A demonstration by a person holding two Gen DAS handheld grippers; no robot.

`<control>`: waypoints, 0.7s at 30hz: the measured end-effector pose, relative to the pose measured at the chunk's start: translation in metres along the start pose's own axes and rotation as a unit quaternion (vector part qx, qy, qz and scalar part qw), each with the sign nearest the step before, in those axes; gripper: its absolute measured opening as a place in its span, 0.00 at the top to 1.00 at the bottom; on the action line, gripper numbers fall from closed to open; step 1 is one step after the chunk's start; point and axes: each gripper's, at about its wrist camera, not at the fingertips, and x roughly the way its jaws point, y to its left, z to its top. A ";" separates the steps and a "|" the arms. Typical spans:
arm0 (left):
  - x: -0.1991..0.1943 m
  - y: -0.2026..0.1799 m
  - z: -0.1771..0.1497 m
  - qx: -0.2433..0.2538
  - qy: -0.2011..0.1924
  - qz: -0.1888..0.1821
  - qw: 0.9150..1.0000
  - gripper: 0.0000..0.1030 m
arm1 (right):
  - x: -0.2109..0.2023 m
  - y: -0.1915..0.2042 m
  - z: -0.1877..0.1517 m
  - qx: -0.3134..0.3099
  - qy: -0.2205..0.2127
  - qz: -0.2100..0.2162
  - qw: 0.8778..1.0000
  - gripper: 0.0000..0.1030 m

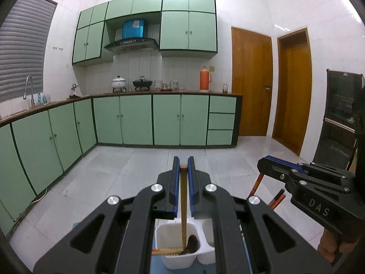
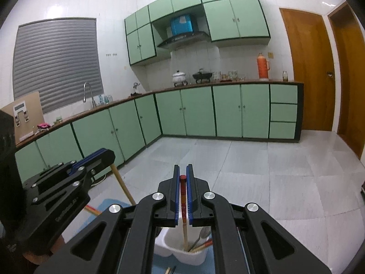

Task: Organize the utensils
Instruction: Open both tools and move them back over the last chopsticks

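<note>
The white utensil holder point(image 1: 175, 244) sits low between both tools on a blue mat point(image 2: 109, 205), and each tool stands one stick in it: the left gripper point(image 1: 183, 166) is closed on a brown chopstick point(image 1: 183, 205) whose lower end rests in the compartment with a dark spoon point(image 1: 191, 244), while the right gripper point(image 2: 183, 177) is closed on a red-topped chopstick point(image 2: 183, 205) reaching into the neighbouring compartment. If either lets go while its stick is tilted, I judge it could lean over the rim or nudge the light holder. Both tools point forward, roughly level, side by side.
</note>
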 end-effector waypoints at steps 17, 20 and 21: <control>-0.090 0.013 -0.059 -0.013 0.008 0.002 1.000 0.38 | -0.098 0.006 -0.067 0.015 -0.032 -0.052 0.998 0.31; -0.105 0.012 -0.080 -0.015 0.026 0.005 1.000 0.36 | -0.110 0.009 -0.094 0.021 -0.016 -0.061 0.998 0.29; -0.110 0.012 -0.089 -0.018 0.036 0.005 0.999 0.36 | -0.113 0.010 -0.103 0.023 -0.008 -0.063 0.998 0.29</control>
